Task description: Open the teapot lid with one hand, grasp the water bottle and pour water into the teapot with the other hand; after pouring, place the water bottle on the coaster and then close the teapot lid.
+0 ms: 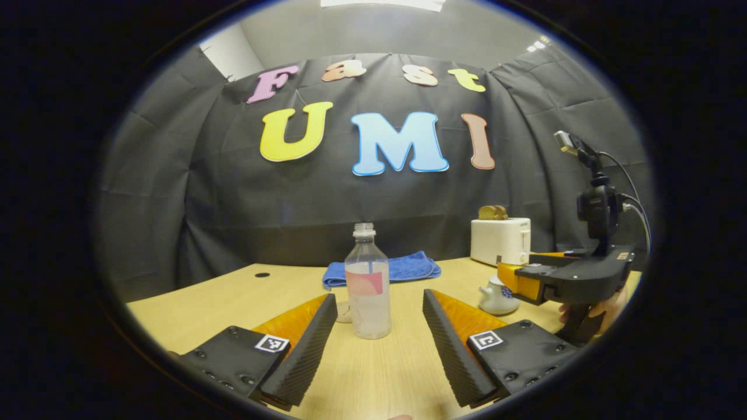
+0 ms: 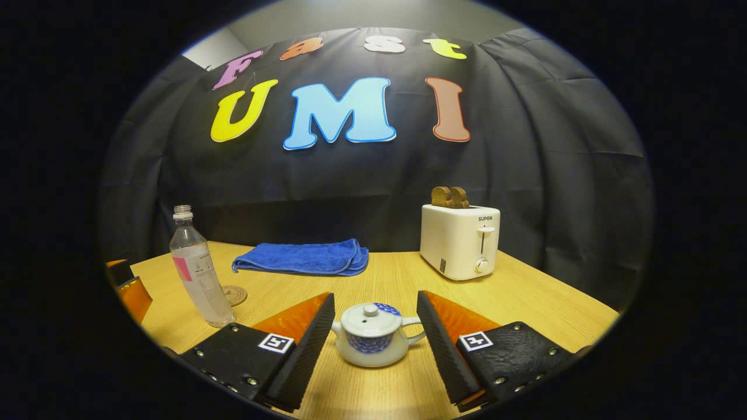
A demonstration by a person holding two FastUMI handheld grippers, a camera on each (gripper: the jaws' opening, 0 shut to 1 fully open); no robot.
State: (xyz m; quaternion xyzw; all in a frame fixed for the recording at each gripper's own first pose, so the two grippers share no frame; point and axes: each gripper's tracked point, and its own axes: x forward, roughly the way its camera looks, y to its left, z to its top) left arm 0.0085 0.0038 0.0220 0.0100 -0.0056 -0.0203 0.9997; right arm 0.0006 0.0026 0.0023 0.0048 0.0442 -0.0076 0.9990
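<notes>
A clear uncapped water bottle [image 1: 367, 286] with a pink label stands upright on the wooden table, just ahead of my open left gripper [image 1: 379, 338], whose fingers are apart on either side of it and not touching. A round coaster [image 1: 344, 312] lies behind the bottle's base. In the right gripper view a small white teapot [image 2: 370, 341] with blue pattern sits with its lid [image 2: 369, 318] on, between the spread fingers of my open right gripper [image 2: 373, 344]. The bottle [image 2: 198, 268] and coaster [image 2: 234, 295] stand to the left there. The right gripper [image 1: 575, 280] hovers over the teapot [image 1: 495, 296].
A folded blue towel [image 2: 303, 258] lies at the back of the table [image 2: 525, 297]. A white toaster [image 2: 461, 240] with bread in its slots stands at the back right. Black cloth walls the booth behind. A hand [image 1: 601, 306] holds the right gripper.
</notes>
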